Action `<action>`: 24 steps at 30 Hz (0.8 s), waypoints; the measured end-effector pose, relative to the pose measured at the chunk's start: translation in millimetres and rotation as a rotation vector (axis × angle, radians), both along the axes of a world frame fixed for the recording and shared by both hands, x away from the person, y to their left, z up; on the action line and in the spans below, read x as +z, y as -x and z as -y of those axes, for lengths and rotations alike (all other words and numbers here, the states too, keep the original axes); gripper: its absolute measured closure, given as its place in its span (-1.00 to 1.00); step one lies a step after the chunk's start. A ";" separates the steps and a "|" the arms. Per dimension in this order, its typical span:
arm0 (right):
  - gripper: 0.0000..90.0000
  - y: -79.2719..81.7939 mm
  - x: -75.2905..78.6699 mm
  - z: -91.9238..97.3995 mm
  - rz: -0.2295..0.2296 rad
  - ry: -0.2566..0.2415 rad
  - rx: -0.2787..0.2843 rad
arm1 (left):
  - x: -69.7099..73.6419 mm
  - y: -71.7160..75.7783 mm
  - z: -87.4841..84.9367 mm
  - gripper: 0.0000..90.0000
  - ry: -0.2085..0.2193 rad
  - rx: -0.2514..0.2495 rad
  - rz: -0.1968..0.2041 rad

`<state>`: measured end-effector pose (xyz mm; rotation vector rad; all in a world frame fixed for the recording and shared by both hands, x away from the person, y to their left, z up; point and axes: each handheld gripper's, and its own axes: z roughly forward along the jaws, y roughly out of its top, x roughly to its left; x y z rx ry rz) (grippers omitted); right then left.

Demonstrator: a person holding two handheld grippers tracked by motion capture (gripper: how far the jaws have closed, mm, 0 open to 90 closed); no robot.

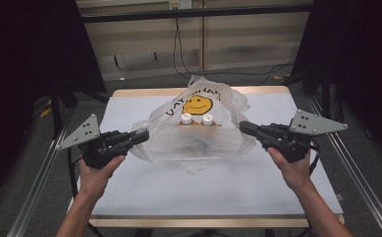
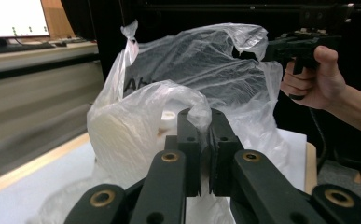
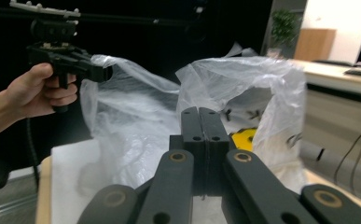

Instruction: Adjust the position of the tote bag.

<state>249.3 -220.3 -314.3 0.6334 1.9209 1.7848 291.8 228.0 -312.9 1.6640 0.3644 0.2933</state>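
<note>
A clear plastic bag (image 1: 198, 140) printed with a yellow smiley face (image 1: 197, 104) is held up over the white table (image 1: 188, 192). Inside it stand two small bottles with white caps (image 1: 186, 118) (image 1: 208, 119). My left gripper (image 1: 145, 135) is shut on the bag's left edge; in the left gripper view the film (image 2: 187, 100) is pinched between its jaws (image 2: 205, 113). My right gripper (image 1: 243, 127) is shut on the bag's right edge, and its jaws (image 3: 199, 111) are pressed together. Stretched between the two grippers, the bag's mouth stays wide.
Metal rails (image 1: 35, 182) (image 1: 361, 173) run along both sides of the table. Black curtains hang on either side, and cables (image 1: 228, 73) lie on the floor beyond the far edge. A monitor (image 2: 12, 18) glows on a desk far left in the left gripper view.
</note>
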 end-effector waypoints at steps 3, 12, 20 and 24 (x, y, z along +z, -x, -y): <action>1.00 -5.3 8.0 9.4 0.023 -0.041 -0.024 | 9.4 -8.4 1.2 0.91 0.024 0.016 0.011; 1.00 -21.3 15.7 23.4 0.043 -0.103 -0.075 | 31.1 -34.9 0.7 0.92 0.058 0.090 0.031; 1.00 -39.2 11.4 51.8 0.027 -0.179 -0.166 | 20.2 -59.1 -13.1 0.92 0.087 0.193 0.000; 1.00 -38.5 7.5 62.0 0.021 -0.167 -0.221 | 10.8 -65.6 -15.6 0.93 0.028 0.230 -0.006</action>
